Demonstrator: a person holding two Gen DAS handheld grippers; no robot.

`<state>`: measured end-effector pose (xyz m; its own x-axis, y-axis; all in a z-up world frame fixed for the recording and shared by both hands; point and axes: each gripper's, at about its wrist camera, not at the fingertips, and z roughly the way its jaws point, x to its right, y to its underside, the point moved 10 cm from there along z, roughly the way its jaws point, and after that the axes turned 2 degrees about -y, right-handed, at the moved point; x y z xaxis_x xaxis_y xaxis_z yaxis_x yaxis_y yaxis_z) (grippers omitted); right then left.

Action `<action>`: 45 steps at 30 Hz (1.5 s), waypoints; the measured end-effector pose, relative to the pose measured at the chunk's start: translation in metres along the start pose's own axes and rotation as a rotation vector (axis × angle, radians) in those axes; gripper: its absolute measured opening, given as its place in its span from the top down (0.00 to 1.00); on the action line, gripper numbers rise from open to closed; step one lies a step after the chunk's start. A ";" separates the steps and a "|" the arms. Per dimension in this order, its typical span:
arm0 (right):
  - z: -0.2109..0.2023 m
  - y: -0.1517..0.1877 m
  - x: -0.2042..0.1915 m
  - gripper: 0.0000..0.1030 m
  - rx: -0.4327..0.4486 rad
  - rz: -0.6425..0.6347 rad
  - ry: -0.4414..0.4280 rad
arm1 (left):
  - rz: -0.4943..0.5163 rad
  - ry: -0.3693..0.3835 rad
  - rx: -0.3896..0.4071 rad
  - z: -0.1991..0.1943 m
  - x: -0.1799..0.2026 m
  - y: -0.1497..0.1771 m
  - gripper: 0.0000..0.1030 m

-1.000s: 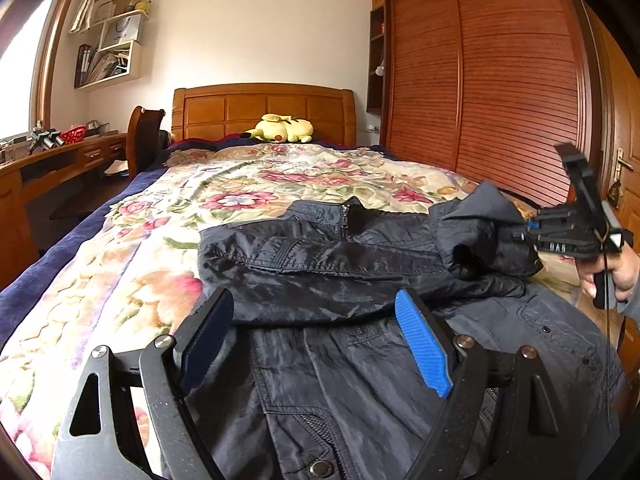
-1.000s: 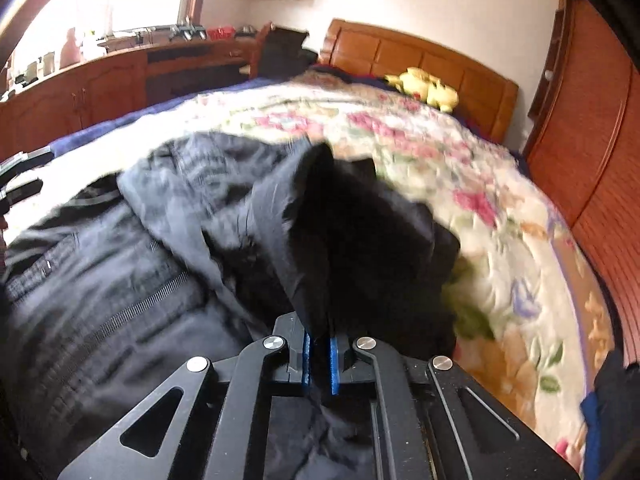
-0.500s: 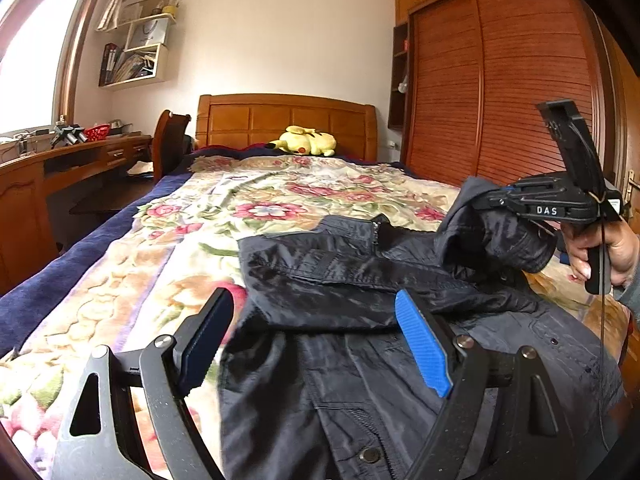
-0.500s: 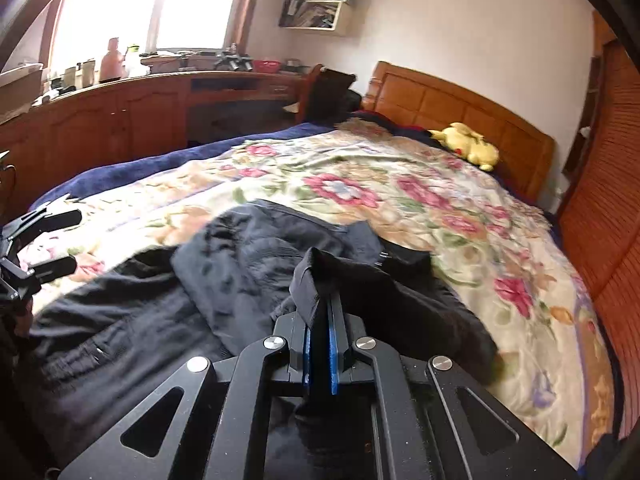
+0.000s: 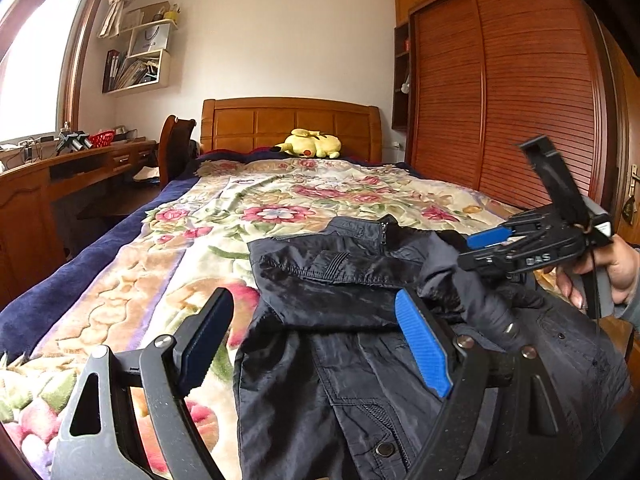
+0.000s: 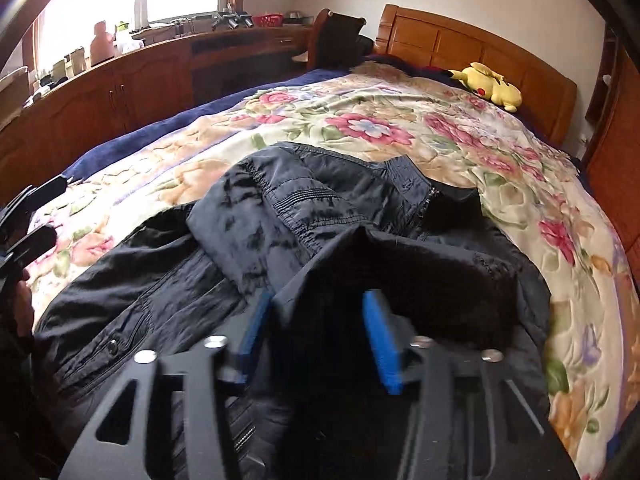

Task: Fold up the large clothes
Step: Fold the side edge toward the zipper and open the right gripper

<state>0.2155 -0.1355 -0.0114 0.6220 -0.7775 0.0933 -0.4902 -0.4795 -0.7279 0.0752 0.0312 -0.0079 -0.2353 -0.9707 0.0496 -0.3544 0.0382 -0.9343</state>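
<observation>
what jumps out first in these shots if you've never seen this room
A dark jacket lies partly folded on the floral blanket at the near end of the bed. The right gripper is opening, with a jacket sleeve between its blue pads. A yellow plush toy lies by the wooden headboard.

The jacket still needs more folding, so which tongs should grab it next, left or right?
Probably the right tongs: opening now, with the jacket sleeve's fabric between the pads. The left tongs are wide open, holding nothing, above the jacket's lower front.
</observation>
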 end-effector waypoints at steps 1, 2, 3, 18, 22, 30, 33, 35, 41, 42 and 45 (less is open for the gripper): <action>-0.005 0.000 -0.002 0.43 0.009 -0.009 0.000 | -0.002 0.000 0.001 0.000 0.000 -0.001 0.19; -0.010 0.001 -0.003 0.43 0.017 -0.020 0.004 | -0.006 -0.001 0.001 0.000 -0.001 -0.001 0.19; -0.015 0.004 -0.004 0.42 0.023 -0.032 0.013 | -0.009 0.000 0.001 0.000 -0.001 -0.001 0.19; 0.001 0.086 -0.050 0.42 -0.110 -0.034 -0.115 | -0.002 0.001 -0.006 -0.006 0.000 0.003 0.19; 0.020 0.097 -0.049 0.61 -0.152 -0.053 -0.094 | -0.006 -0.004 -0.013 -0.008 -0.003 0.006 0.19; 0.008 0.049 -0.049 0.95 -0.029 -0.018 -0.134 | -0.033 -0.003 0.001 -0.016 -0.011 0.005 0.19; 0.011 0.033 -0.058 0.95 -0.004 -0.005 -0.162 | -0.042 -0.008 0.003 -0.018 -0.016 0.004 0.19; 0.013 0.023 -0.065 0.95 0.017 -0.001 -0.182 | -0.044 -0.013 0.007 -0.020 -0.020 0.004 0.19; 0.026 -0.014 -0.082 0.95 0.080 0.057 -0.262 | -0.056 -0.023 0.009 -0.021 -0.029 0.005 0.19; 0.028 -0.019 -0.082 0.94 0.091 0.076 -0.270 | -0.058 -0.024 0.008 -0.020 -0.030 0.005 0.19; 0.032 -0.023 -0.077 0.80 0.113 0.100 -0.252 | -0.059 -0.021 0.000 -0.018 -0.031 0.007 0.19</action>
<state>0.1980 -0.0514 -0.0231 0.7130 -0.6861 -0.1442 -0.4946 -0.3464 -0.7971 0.0640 0.0657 -0.0096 -0.1950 -0.9760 0.0971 -0.3668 -0.0192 -0.9301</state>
